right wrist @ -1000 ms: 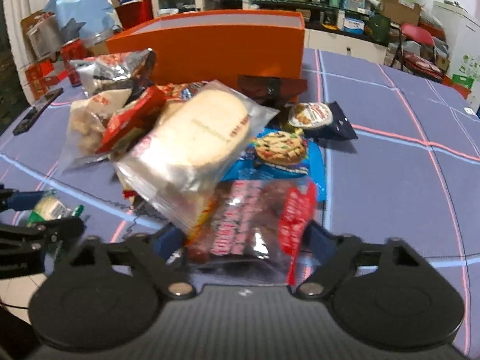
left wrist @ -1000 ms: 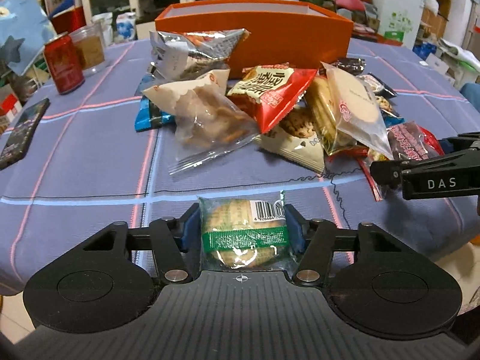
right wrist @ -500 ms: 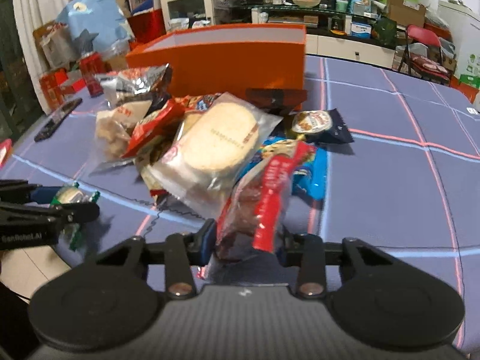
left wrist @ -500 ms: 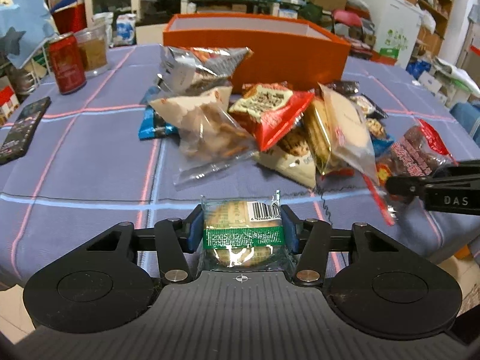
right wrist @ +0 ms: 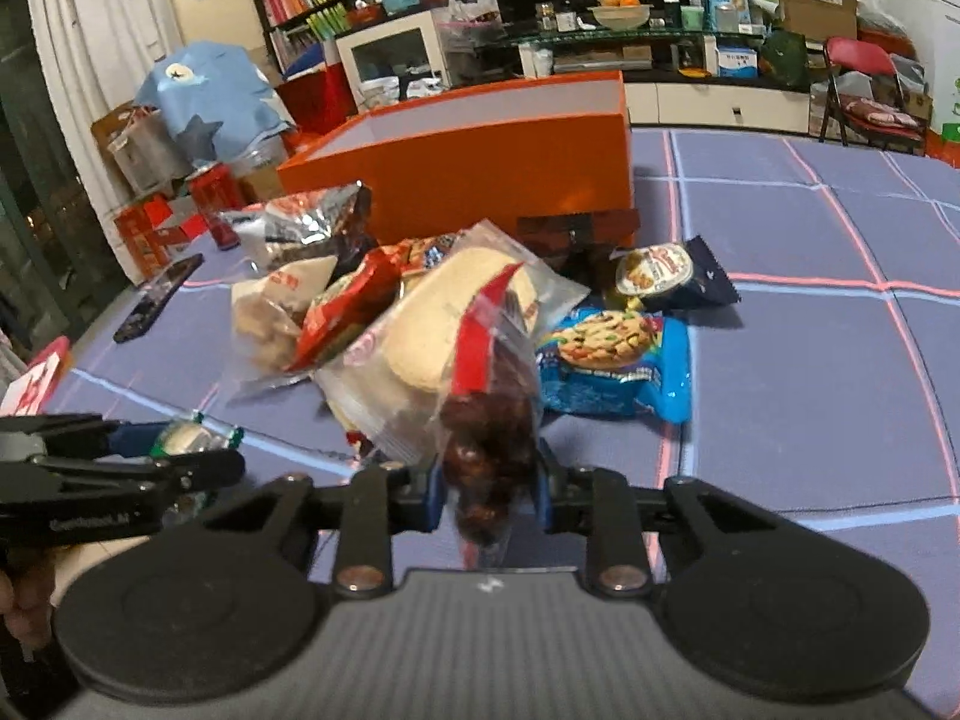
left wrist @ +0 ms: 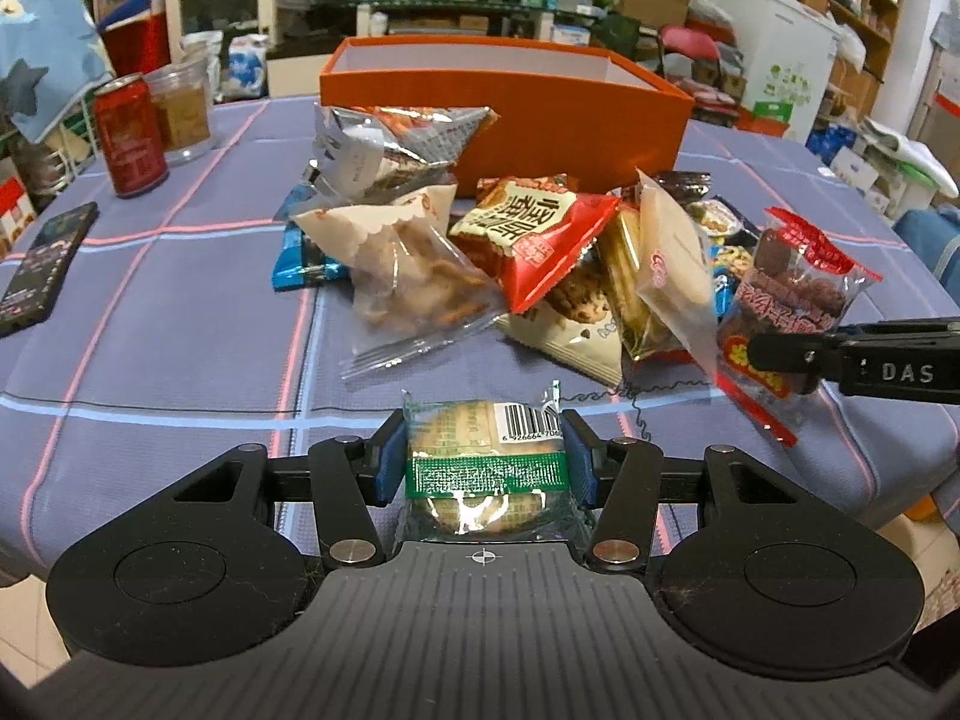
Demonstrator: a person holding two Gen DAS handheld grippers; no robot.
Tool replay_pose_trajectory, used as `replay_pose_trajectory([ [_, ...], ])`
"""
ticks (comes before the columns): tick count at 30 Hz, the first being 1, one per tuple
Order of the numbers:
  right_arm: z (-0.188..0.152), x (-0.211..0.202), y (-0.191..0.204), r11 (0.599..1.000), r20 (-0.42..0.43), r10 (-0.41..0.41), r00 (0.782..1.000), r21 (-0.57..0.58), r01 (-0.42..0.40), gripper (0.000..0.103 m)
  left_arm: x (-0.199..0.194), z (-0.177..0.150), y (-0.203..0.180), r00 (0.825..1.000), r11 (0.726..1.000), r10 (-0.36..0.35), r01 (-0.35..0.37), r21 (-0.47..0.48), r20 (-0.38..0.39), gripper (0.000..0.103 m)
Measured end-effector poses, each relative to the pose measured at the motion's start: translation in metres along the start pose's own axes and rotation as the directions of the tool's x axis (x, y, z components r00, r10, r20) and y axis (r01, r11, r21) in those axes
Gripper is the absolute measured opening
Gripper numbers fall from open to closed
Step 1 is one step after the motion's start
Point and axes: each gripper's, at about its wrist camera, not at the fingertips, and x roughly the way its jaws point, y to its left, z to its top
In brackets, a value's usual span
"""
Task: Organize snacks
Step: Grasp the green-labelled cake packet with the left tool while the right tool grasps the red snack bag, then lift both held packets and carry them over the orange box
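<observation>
My left gripper (left wrist: 483, 462) is shut on a green-banded biscuit pack (left wrist: 483, 471), held above the table's near edge. My right gripper (right wrist: 487, 489) is shut on a red-and-clear pack of dark snacks (right wrist: 489, 420), lifted off the table; the pack also shows in the left wrist view (left wrist: 786, 300) at the right. A pile of snack packs (left wrist: 522, 240) lies in the middle of the blue checked tablecloth (left wrist: 180, 300). An open orange box (left wrist: 510, 96) stands behind the pile, and it shows in the right wrist view (right wrist: 480, 168) too.
A red can (left wrist: 129, 144) and a glass jar (left wrist: 180, 108) stand at the far left. A dark phone (left wrist: 42, 267) lies near the left edge. A blue cookie pack (right wrist: 612, 363) and a dark round-label pack (right wrist: 666, 273) lie right of the pile.
My right gripper closed on the red-and-clear pack and lifted it off the table. My left gripper kept the biscuit pack and rose a little, so the box's inside now shows.
</observation>
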Motion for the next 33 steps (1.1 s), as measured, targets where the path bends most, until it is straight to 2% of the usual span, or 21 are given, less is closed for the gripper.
replay_pose_trajectory([
  [3, 0.000, -0.001, 0.002, 1.000, -0.004, -0.005, 1.000, -0.007, 0.005, 0.025, 0.000, 0.001, -0.001, 1.000, 1.000, -0.002, 0.002, 0.001, 0.001, 0.021],
  [8, 0.001, -0.018, 0.019, 0.993, 0.094, -0.058, 0.994, -0.093, 0.067, 0.025, -0.005, 0.002, 0.000, 1.000, 1.000, -0.002, 0.002, -0.010, 0.024, 0.021],
  [12, 0.000, -0.022, 0.030, 0.981, 0.128, -0.087, 0.988, -0.162, 0.108, 0.025, -0.010, 0.004, 0.001, 0.999, 1.000, 0.007, -0.006, -0.008, 0.044, 0.021],
  [16, 0.001, -0.031, 0.039, 0.961, 0.193, -0.124, 0.973, -0.223, 0.167, 0.025, -0.022, 0.011, 0.001, 0.996, 1.000, 0.008, -0.007, -0.009, 0.089, 0.020],
  [22, 0.011, -0.041, 0.034, 0.968, 0.248, -0.135, 0.959, -0.172, 0.181, 0.025, -0.041, 0.039, 0.000, 0.986, 0.998, 0.057, -0.057, 0.000, 0.154, 0.020],
  [28, 0.018, -0.047, 0.035, 0.969, 0.277, -0.147, 0.950, -0.152, 0.194, 0.025, -0.036, 0.073, 0.004, 0.980, 0.994, 0.106, -0.105, -0.014, 0.171, 0.020],
  [33, 0.028, -0.049, 0.039, 0.971, 0.306, -0.147, 0.941, -0.138, 0.197, 0.025, -0.030, 0.106, 0.002, 0.975, 0.995, 0.095, -0.092, -0.025, 0.203, 0.020],
])
